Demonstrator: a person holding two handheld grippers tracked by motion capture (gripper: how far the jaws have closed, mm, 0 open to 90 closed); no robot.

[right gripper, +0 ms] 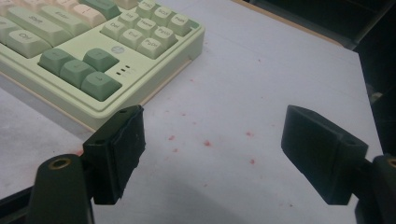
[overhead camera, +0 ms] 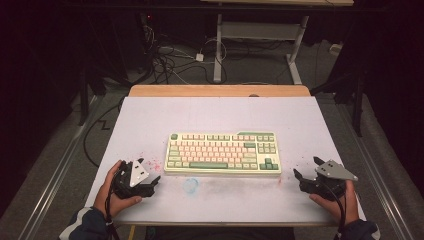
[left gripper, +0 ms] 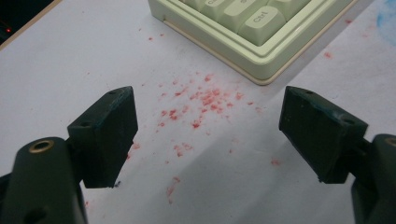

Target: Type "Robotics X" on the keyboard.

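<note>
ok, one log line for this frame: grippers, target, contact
left gripper: open, empty | right gripper: open, empty | keyboard: flat on white mat, between grippers | contact: none

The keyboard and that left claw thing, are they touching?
Apart. In the left gripper view, the open left gripper has bare, red-speckled table between its jaws and the keyboard corner.

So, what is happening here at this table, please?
A person sits at a white table with a two-jaw gripper in each hand. A green and cream keyboard lies flat in the middle. The left gripper rests near the keyboard's left front corner, and the right gripper near its right front corner. Both have their jaws wide apart and hold nothing; neither touches the keyboard. Red specks and a faint blue smudge stain the tabletop.
</note>
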